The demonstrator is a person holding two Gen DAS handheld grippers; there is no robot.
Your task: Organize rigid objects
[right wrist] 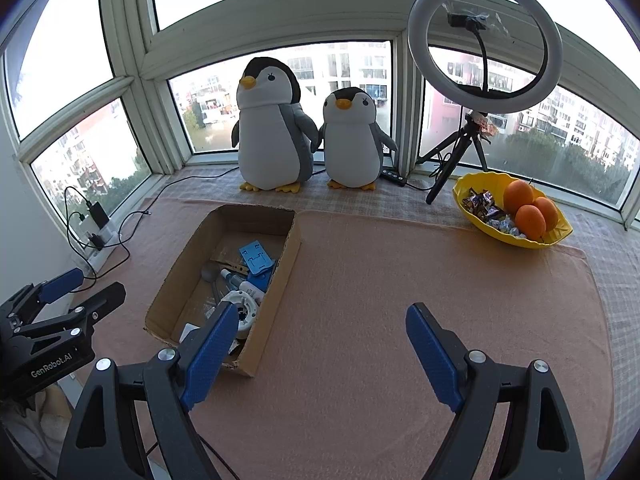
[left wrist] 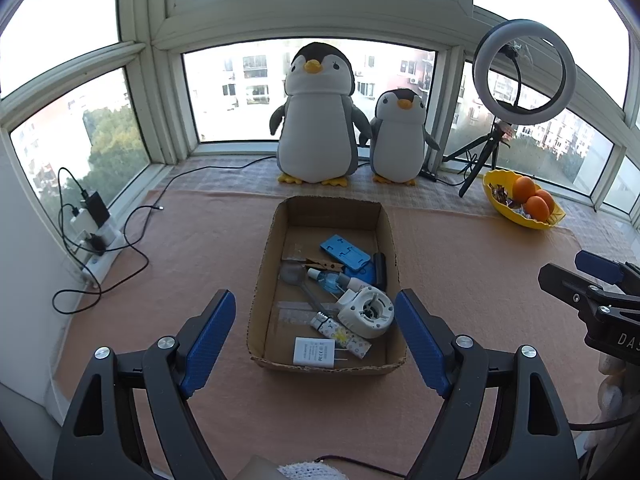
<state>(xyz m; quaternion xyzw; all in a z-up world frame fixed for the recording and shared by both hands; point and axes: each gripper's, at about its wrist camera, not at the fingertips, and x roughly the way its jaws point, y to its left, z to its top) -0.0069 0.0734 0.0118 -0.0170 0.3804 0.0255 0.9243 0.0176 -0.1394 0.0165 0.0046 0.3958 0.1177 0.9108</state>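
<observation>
An open cardboard box [left wrist: 262, 280] lies on the pink cloth and holds several small items. Among them are a blue phone stand [left wrist: 346, 254], a wooden clothespin [left wrist: 326, 266], a white round device [left wrist: 366, 312] and a white charger [left wrist: 314, 353]. My left gripper [left wrist: 316, 304] hangs open above the box's near end, with nothing between its pads. In the right wrist view the box [right wrist: 288, 264] sits to the left, and the blue stand [right wrist: 254, 256] shows inside it. My right gripper [right wrist: 322, 312] is open and empty over bare cloth to the right of the box. Each gripper shows in the other's view: the right [left wrist: 576, 274] and the left [right wrist: 86, 286].
Two plush penguins [left wrist: 318, 120] stand at the window behind the box. A ring light on a tripod [left wrist: 524, 72] and a yellow bowl [left wrist: 520, 200] of oranges and sweets are at the back right. A power strip with chargers and loose cables [left wrist: 96, 236] lies along the left wall.
</observation>
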